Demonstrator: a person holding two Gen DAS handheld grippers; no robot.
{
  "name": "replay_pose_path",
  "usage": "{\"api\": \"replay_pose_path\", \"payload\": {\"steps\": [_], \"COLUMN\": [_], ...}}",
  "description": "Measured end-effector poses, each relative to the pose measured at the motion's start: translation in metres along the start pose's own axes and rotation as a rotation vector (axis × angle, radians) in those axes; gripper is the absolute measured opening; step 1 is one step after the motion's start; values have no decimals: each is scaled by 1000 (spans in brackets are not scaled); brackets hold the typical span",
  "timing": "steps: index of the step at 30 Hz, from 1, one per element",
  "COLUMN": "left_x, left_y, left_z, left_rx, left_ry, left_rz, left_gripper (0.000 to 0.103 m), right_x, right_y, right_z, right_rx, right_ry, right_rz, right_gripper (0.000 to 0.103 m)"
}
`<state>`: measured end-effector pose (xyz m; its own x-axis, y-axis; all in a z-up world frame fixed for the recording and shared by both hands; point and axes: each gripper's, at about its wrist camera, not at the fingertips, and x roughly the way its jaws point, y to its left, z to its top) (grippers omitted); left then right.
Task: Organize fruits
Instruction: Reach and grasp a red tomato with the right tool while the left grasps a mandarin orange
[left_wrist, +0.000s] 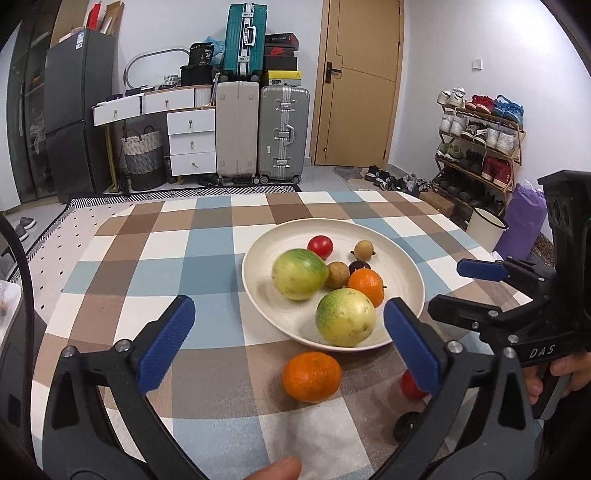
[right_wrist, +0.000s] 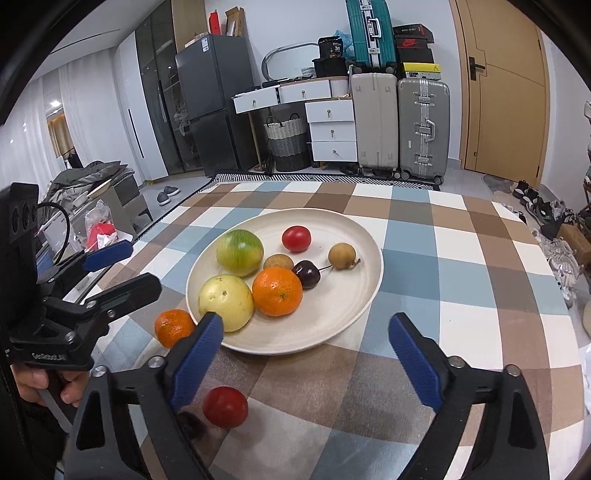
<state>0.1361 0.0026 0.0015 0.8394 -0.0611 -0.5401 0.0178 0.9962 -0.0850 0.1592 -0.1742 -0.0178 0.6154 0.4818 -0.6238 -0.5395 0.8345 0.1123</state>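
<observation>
Gathering the Last Fruits Onto the Plate

Both tools stood spread and empty: the left gripper framed a loose orange just short of the plate, the right gripper a red tomato. Best, I judged, to straddle each fruit squarely, pinch gently, then set it in the plate's bare patch.

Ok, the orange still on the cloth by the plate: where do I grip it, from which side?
Grip the loose orange across its widest middle, coming from above. It is round and sits clear of the plate rim, between the open left gripper fingers.
</observation>
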Motion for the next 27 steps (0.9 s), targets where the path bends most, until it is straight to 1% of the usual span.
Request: {"api": "replay_pose_path", "payload": {"steps": [2,4,12,18,27], "left_x": [-5,-11,-28,-37,-38], "left_y": [1,3,1,3,0], "left_z": [-3,-6,-17,-22,-27], "left_rx": [4,3,21,16,26], "left_ry": [-2,-4,-6,-3,16], "left_rz": [4,7,21,27,26], "left_gripper": [102,102,102,102,102], "right_x": [-3,-6,-12,-17,-20], "right_y": [1,1,0,1,13], "right_z": [-1,-3,-8,-13,-19], "right_rx": [2,2,1,-6,-57], "right_ry": [-6,-6,-4,4,24], "right_rz": [-1,-3,-10,1,9], "right_gripper": [101,102,102,102,102]}}
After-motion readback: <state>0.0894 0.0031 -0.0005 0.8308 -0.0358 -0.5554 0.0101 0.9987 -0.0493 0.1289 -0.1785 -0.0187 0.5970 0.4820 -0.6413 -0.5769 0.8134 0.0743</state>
